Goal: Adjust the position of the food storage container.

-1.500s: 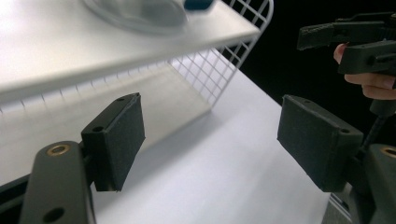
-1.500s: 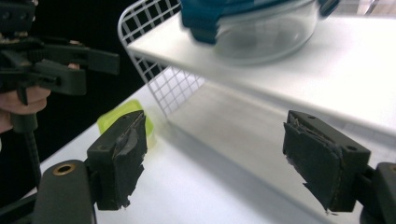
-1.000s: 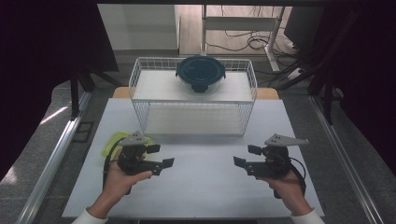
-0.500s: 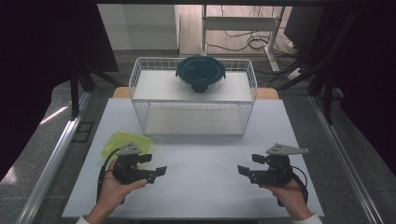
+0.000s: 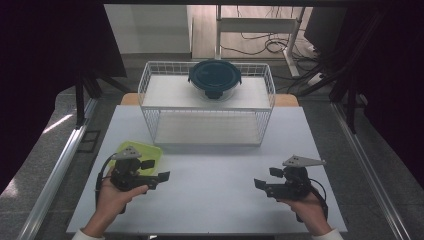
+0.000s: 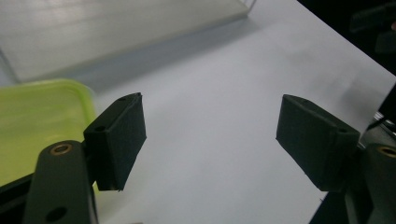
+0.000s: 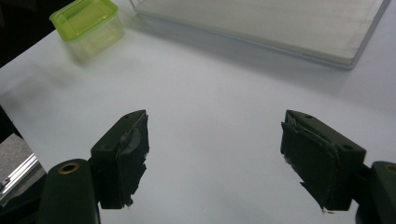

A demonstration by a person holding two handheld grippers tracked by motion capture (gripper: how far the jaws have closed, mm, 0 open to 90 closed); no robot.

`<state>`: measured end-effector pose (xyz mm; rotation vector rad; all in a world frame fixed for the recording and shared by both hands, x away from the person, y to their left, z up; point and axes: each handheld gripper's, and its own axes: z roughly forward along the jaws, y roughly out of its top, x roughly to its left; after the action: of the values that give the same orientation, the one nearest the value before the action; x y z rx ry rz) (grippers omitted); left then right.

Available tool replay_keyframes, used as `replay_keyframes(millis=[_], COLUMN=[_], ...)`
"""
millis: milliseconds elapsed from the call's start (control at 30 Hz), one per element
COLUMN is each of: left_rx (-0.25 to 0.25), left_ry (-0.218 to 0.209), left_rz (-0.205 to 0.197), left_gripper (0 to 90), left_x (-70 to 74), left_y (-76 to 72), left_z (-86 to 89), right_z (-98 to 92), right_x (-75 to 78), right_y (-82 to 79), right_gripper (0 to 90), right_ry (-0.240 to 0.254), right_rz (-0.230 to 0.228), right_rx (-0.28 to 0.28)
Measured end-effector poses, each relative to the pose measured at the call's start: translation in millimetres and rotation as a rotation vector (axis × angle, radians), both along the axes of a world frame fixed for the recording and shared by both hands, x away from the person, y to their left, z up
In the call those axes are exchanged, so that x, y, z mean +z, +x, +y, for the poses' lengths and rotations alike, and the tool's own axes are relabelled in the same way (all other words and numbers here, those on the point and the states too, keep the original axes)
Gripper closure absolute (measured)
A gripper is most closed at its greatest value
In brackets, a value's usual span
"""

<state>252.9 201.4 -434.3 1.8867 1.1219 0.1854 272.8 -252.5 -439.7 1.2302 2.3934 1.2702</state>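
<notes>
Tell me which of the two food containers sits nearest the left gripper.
The yellow-green square plastic container, on the white table just beside the left gripper. The round glass container with the dark teal lid sits far off on top of the white wire rack.

Counter (image 5: 210, 195): white, matte top, rectangular, occupying the centre and lower part of the high view; a strip of wood-coloured edge shows at its far corners behind the rack.

Wire rack (image 5: 150, 120): white, two-level, standing on the counter at upper centre of the high view, its lower board resting on the counter surface. On its upper level sits a round container with a dark teal lid (image 5: 215, 77).

Green container (image 5: 150, 151): translucent yellow-green, square with rounded corners, standing directly on the counter at lower left of the high view, near the rack's front left corner but apart from it.
</notes>
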Motion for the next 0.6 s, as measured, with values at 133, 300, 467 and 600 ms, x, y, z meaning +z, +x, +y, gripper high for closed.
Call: replay_keyframes(millis=[133,300,467,600], left_rx=[0.035,0.103,0.164,0.195], left_ry=[-0.009,0.065,0.110,0.134], left_rz=[-0.015,-0.024,0.013,0.057], left_gripper=[31.0,41.1,55.1,60.2], left_x=[14.4,27.2,23.4,15.0], left_y=[1.9,5.6,18.0,31.4], left_z=[17.9,46.2,70.5,83.0], right_z=[-3.6,-7.5,-9.0,-8.3], right_x=[-6.3,1.9,2.3,0.8], right_y=[-3.9,-9.2,-6.5,-4.9], right_gripper=[23.5,23.4,23.4,23.4], right_ry=[-0.019,0.006,0.009,0.004], right_rz=[0.008,-0.009,-0.007,-0.002], right_rx=[-0.003,-0.017,-0.018,-0.015])
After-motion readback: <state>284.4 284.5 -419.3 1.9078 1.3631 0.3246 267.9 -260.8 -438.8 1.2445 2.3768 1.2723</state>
